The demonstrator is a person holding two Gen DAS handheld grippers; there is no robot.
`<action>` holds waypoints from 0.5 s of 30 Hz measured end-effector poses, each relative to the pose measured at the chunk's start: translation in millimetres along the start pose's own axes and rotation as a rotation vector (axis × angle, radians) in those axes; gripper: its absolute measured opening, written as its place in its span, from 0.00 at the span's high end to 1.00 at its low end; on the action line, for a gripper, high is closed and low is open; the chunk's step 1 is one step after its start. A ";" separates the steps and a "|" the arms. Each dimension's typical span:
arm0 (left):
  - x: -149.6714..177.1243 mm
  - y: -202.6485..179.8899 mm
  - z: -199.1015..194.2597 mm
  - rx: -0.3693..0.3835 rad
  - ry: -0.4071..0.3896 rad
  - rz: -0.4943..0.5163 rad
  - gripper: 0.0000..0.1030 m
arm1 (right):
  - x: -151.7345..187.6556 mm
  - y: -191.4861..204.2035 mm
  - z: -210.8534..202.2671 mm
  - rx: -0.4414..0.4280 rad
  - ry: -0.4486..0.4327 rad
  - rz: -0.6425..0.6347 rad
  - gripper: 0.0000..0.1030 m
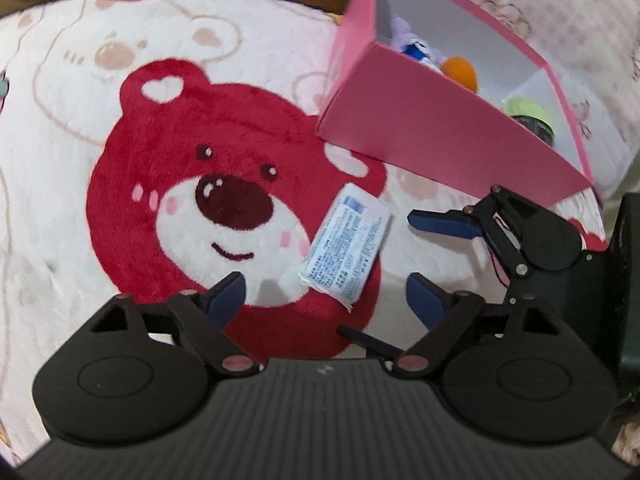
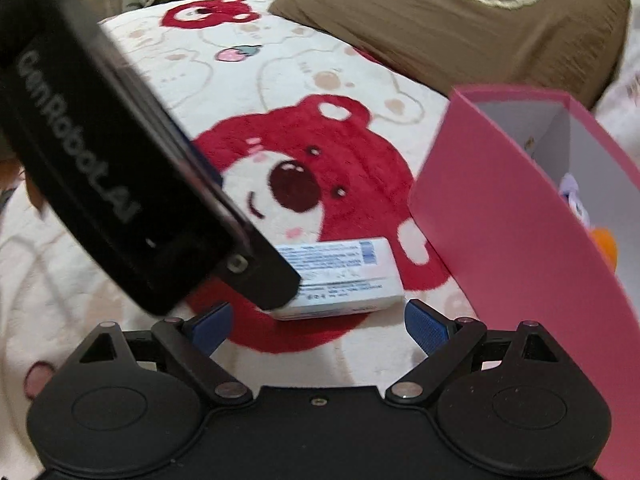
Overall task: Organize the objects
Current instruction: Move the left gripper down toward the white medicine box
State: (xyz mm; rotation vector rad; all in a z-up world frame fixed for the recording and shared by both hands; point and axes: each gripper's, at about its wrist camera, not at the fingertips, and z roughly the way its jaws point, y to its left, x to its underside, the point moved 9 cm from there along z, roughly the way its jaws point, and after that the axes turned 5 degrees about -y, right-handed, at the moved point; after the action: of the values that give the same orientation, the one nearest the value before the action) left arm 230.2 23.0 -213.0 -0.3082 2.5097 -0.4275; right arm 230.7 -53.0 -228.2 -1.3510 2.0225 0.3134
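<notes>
i see the bear-print blanket [image 1: 60, 140] on the bed, the pink box [image 1: 440, 128] holding toys, both grippers spread apart and empty, left gripper [image 1: 324, 300], right gripper [image 2: 320, 322]. the small white carton [image 1: 347, 246] lies flat between them; probably light, stiff, crushable, so i'd pinch its long sides.

A small printed carton [image 1: 347, 246] is laid flat on the bear-print blanket [image 1: 80, 168], across the lower edge of the large bear face [image 1: 224, 216], at about 4 o'clock from the bear's nose. An open box [image 1: 432, 120] is set on the blanket at 1 o'clock from the carton, apart from it. Inside the box, a plush toy [image 1: 404, 34] is lodged at the far end, a round ball [image 1: 460, 70] just beside it, and a capped jar [image 1: 532, 118] at the near end. In the right wrist view, a pillow [image 2: 460, 40] is seen at 12 o'clock, behind the box and resting on the blanket.
</notes>
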 end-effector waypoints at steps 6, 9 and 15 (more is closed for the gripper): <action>8.8 3.4 19.1 0.016 0.020 -0.029 0.25 | 11.9 -10.6 15.6 -0.018 -0.004 0.042 0.08; 10.7 3.7 23.0 0.015 0.006 -0.045 0.31 | 11.3 -13.5 17.8 -0.035 -0.017 0.057 0.08; 10.5 7.0 20.5 -0.019 -0.058 -0.051 0.51 | 8.8 -17.5 23.7 -0.040 -0.037 0.043 0.03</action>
State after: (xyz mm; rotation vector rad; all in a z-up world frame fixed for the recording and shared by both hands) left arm 232.5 21.4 -236.9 -0.3867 2.4552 -0.4096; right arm 253.6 -54.1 -248.7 -1.3177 2.0267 0.3980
